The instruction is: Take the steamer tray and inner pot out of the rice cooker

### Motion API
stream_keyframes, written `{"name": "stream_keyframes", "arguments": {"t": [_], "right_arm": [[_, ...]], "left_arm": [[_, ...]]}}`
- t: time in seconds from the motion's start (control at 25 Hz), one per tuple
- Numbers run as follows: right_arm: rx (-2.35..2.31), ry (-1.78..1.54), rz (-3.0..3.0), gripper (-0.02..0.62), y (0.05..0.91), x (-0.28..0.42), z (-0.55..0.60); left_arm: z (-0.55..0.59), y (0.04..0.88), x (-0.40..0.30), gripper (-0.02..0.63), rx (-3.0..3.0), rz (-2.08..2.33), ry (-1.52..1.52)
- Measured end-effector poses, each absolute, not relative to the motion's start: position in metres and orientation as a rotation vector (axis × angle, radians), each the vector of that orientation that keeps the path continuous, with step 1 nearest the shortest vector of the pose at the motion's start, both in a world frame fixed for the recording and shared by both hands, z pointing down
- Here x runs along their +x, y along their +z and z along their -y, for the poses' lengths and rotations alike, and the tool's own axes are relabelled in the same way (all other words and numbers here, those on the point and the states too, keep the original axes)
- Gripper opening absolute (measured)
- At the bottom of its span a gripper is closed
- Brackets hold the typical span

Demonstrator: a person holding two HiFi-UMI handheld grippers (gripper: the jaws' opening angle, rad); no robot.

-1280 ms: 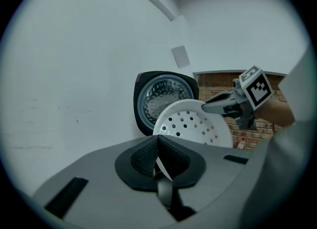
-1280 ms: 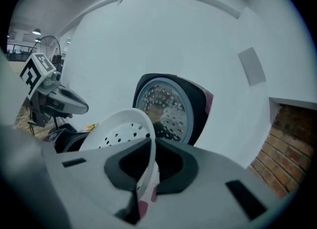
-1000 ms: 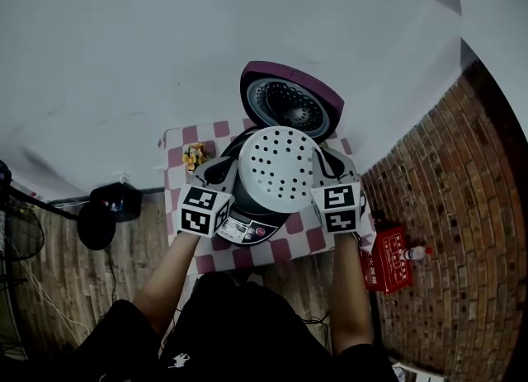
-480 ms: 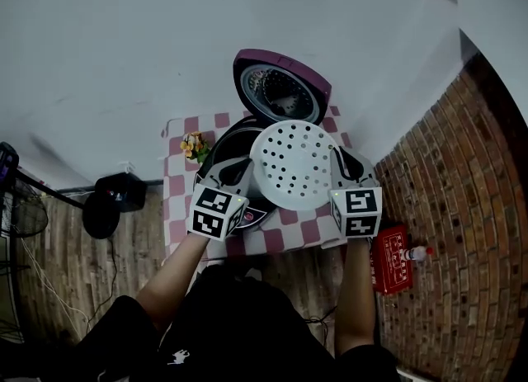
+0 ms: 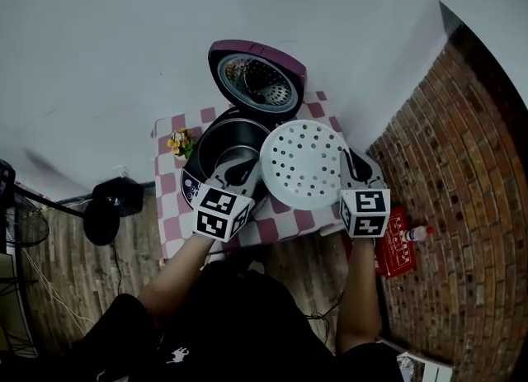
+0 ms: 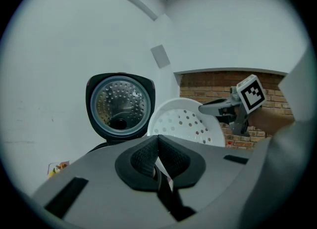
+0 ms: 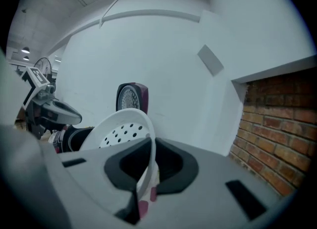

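From the head view there is one rice cooker (image 5: 216,162), one steamer tray (image 5: 304,164) and two grippers. The cooker stands toward the table's (image 5: 175,225) back left, its purple lid (image 5: 256,82) tipped up and open, the dark inner pot (image 5: 233,139) sitting in the body. The tray is a round white dish with a raised rim and a floor dotted with many small holes; it is held clear of the cooker, just to its right, over the right half of the checkered table. The left gripper (image 5: 257,176) meets the tray's left rim and the right gripper (image 5: 347,164) its right rim. One small bunch of flowers (image 5: 176,141) sits at the table's back left corner, and one red box (image 5: 398,250) lies on the floor past the right edge. In the left gripper view the ribbed pads (image 6: 171,158) are pressed together on a thin white sliver of tray rim, with the open lid behind. In the right gripper view the jaws are clamped on the tray's thin wall, which rises between them.
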State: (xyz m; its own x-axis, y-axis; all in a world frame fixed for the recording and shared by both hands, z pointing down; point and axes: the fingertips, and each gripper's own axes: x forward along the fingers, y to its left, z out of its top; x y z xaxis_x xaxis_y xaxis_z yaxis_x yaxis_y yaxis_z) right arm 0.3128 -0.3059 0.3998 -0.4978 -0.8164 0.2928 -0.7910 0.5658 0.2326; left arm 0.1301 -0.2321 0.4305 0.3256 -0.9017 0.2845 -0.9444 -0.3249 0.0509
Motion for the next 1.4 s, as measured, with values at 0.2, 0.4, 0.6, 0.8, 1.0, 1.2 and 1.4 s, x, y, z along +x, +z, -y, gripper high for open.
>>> {"name": "stream_keyframes", "arguments": {"t": [0.2, 0.4, 0.6, 0.8, 1.0, 1.2, 1.4], "right_arm": [[1.376, -0.019, 2.377, 0.023, 0.423, 0.352, 0.304], [1.417, 0.103, 2.326, 0.023, 0.462, 0.382, 0.301], [1.431, 0.254, 2.279, 0.023, 0.511, 0.396, 0.298], [1.435, 0.358, 2.237, 0.023, 0.552, 0.403, 0.298], [1.430, 0.423, 2.198, 0.023, 0.587, 0.403, 0.302], [1.398, 0.488, 2.168, 0.023, 0.621, 0.398, 0.303], [1.380, 0.548, 2.146, 0.023, 0.649, 0.389, 0.303]], "left_arm": [[0.230, 0.439, 0.164, 0.003, 2.433, 1.612, 0.341], [0.223, 0.450, 0.196, 0.003, 2.458, 1.531, 0.353], [0.212, 0.472, 0.221, 0.003, 2.463, 1.463, 0.409], [0.212, 0.490, 0.235, 0.002, 2.460, 1.449, 0.474], [0.210, 0.509, 0.250, 0.003, 2.467, 1.417, 0.550], [0.205, 0.530, 0.264, 0.003, 2.469, 1.379, 0.627], [0.202, 0.547, 0.264, 0.002, 2.447, 1.355, 0.682]]}}
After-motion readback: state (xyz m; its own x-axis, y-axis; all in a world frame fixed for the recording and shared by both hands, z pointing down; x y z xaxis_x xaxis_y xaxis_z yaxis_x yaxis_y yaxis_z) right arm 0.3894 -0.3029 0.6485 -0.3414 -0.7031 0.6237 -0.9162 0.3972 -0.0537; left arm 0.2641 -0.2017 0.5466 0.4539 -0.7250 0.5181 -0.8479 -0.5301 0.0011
